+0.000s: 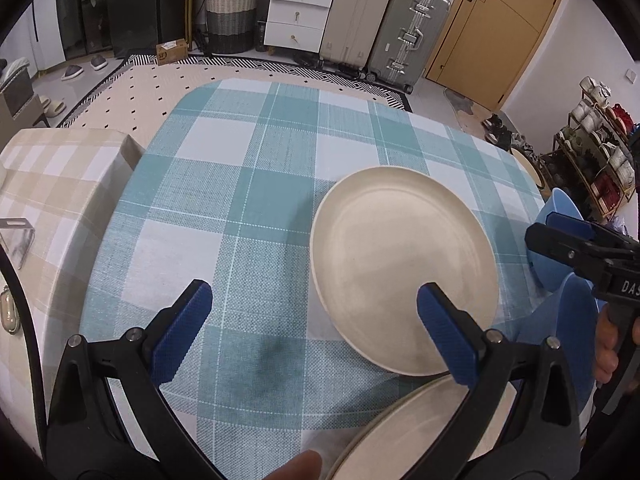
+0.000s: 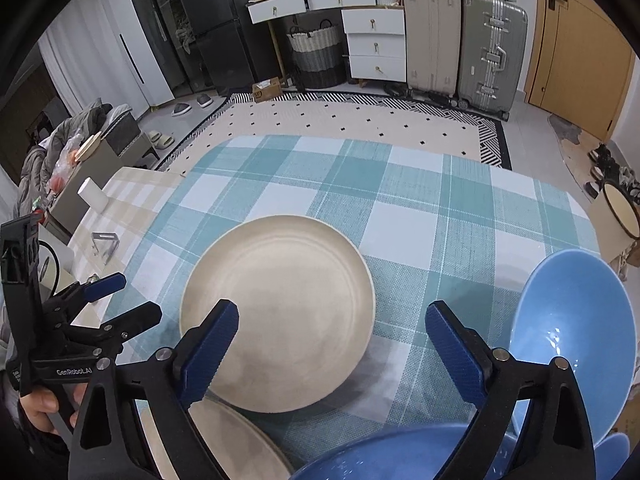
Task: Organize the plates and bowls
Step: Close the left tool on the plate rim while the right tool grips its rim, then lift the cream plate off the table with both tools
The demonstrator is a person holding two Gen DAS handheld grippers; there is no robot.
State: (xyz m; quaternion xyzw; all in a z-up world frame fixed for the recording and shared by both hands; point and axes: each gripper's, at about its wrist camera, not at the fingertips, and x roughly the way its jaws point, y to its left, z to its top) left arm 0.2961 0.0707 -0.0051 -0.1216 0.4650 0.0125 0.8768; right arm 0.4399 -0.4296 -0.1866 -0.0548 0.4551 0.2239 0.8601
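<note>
A cream plate (image 1: 404,268) (image 2: 280,312) lies flat on the teal checked tablecloth (image 1: 248,200). A second cream plate (image 1: 420,428) (image 2: 232,440) sits nearer, partly under the fingers. My left gripper (image 1: 316,332) is open; its right finger hangs over the first plate's near rim and its left finger over bare cloth. My right gripper (image 2: 332,348) is open too, its left finger over that plate and its right finger beside a blue bowl (image 2: 576,332) (image 1: 560,216). Another blue bowl (image 2: 400,456) shows at the bottom edge. Nothing is held.
A beige checked side table (image 1: 60,184) adjoins the left, bearing a metal bracket (image 2: 105,246). Beyond the table's far edge are a dotted rug, white drawers (image 1: 300,12) and suitcases (image 1: 412,32). A cream enamel basin (image 2: 620,212) stands off the right edge.
</note>
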